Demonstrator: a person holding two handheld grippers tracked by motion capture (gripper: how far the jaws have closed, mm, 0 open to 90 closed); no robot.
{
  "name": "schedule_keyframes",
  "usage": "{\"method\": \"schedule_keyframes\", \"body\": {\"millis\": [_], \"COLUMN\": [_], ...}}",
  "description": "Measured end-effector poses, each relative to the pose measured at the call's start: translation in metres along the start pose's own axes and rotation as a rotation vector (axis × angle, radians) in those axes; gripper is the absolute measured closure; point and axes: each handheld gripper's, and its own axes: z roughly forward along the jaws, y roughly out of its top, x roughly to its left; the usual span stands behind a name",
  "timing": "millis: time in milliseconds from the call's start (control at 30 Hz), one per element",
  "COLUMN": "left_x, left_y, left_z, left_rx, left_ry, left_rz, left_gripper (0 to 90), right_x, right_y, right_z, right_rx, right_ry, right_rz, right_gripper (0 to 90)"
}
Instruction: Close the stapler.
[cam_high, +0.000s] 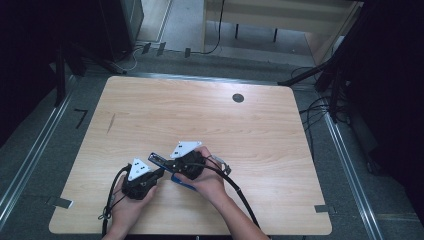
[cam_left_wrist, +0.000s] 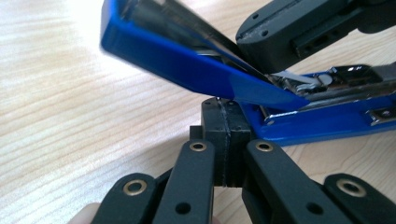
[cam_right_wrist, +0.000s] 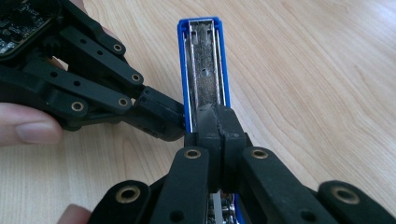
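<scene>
A blue stapler (cam_high: 161, 161) lies near the table's front edge with its lid swung up. In the left gripper view the raised blue lid (cam_left_wrist: 187, 65) slants over the base (cam_left_wrist: 327, 123), whose metal staple channel is exposed. My left gripper (cam_left_wrist: 226, 140) is shut with nothing between its pads, and its tips touch the stapler's side by the hinge. My right gripper (cam_right_wrist: 217, 128) is also shut on nothing. Its tips rest against the metal underside of the lid (cam_right_wrist: 204, 60). From above, the left gripper (cam_high: 159, 173) and right gripper (cam_high: 173, 167) meet at the stapler.
The wooden table (cam_high: 200, 115) has a dark round hole (cam_high: 238, 98) near its far edge. A hand holds each gripper, and black cables (cam_high: 240, 192) trail toward the front edge. Beyond the table are floor cables and dark stands.
</scene>
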Motion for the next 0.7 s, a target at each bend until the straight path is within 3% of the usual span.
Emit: {"method": "schedule_keyframes", "body": {"millis": [333,700], "left_x": [-0.008,-0.021], "left_y": [0.000,-0.003], "left_z": [-0.005,-0.002], "left_rx": [-0.041,-0.023], "left_ry": [-0.043,-0.090], "left_rz": [0.028,0.044], "left_gripper": [90.0,90.0], "right_x": [0.001,0.002], "right_y": [-0.002,-0.003], "right_z": [-0.010,-0.021], "right_rx": [-0.020,-0.024], "right_ry": [-0.006,-0.015], "right_rz": [0.011,0.012], "right_gripper": [90.0,90.0]}}
